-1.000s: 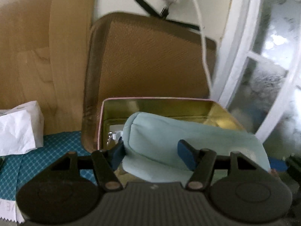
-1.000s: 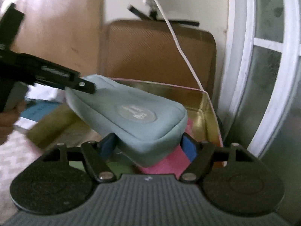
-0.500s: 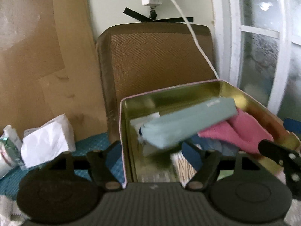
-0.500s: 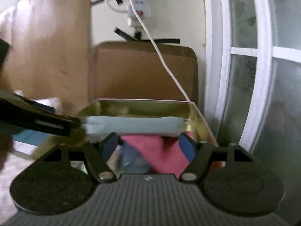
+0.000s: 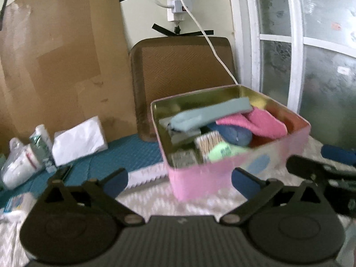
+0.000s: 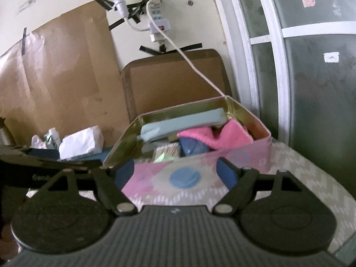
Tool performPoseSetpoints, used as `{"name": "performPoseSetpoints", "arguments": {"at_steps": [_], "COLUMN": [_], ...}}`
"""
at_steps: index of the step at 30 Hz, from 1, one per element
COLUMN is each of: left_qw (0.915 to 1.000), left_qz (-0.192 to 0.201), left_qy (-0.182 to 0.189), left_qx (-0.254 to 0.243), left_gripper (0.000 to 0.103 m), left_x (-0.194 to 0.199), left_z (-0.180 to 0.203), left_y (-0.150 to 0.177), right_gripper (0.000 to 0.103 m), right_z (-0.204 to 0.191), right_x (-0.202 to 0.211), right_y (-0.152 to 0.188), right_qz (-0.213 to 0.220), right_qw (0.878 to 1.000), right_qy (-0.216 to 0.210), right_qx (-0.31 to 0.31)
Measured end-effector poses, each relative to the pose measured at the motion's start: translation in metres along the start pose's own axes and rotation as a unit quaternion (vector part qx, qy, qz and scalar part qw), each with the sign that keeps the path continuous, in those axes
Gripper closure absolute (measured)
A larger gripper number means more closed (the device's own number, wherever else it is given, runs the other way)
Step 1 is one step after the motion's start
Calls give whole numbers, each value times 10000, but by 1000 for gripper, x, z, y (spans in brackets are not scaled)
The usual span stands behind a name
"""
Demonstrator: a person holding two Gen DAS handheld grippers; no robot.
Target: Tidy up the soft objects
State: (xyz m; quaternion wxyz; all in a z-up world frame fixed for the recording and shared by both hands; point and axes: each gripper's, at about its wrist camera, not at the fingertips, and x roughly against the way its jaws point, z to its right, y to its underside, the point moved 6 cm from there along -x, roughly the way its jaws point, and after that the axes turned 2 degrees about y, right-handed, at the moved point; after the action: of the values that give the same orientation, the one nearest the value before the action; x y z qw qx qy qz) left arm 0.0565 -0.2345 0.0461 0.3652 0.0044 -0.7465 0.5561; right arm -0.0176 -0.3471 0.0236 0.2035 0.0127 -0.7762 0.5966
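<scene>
A pink tin box (image 5: 240, 173) with a gold inside stands on the table; it also shows in the right wrist view (image 6: 200, 173). A pale teal pouch (image 5: 209, 115) lies across the top of its contents, also seen in the right wrist view (image 6: 180, 124). Under it are a pink cloth (image 5: 262, 122), a dark blue soft item (image 5: 231, 133), cotton swabs (image 5: 207, 142) and a green packet (image 5: 222, 152). My left gripper (image 5: 180, 180) is open and empty in front of the box. My right gripper (image 6: 175, 172) is open and empty, close to the box's front wall.
A brown chair back (image 5: 182, 75) stands behind the box. White tissue (image 5: 77, 140) and plastic bags (image 5: 20, 162) lie at left on a teal mat (image 5: 124, 155). Cardboard (image 5: 60, 66) lines the wall. A white cable (image 5: 211, 44) hangs to the box. A window frame (image 5: 296, 44) is at right.
Both grippers let go of the teal pouch, which now lies in the box. Both have opened and pulled back from the box.
</scene>
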Motion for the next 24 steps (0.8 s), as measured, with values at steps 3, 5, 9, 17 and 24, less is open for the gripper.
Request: {"name": "performPoseSetpoints", "arguments": {"at_steps": [3,5,9,17,24], "left_qw": [10000,9999,9998,9994,9992], "left_qz": [-56,-70,-6,-17,11], "left_qy": [-3,10,-6,-101,-222], "left_qx": [79,148,180,321,330], "left_gripper": [0,0,0,0,0], "left_x": [17,26,46,67,74], "left_z": [-3,-7,-10,-19,-24], "left_y": [18,26,38,60,78], "right_gripper": [18,18,18,18,17], "right_z": [-7,-11,-20,-26,-31], "right_x": [12,20,33,53,59], "right_y": [7,11,13,15,24], "right_qz": [-33,-48,-41,104,105], "right_qw": [10000,10000,10000,9995,9990], "right_qy": [-7,-16,-32,34,72], "right_qx": [4,-1,-7,-293,-436]}}
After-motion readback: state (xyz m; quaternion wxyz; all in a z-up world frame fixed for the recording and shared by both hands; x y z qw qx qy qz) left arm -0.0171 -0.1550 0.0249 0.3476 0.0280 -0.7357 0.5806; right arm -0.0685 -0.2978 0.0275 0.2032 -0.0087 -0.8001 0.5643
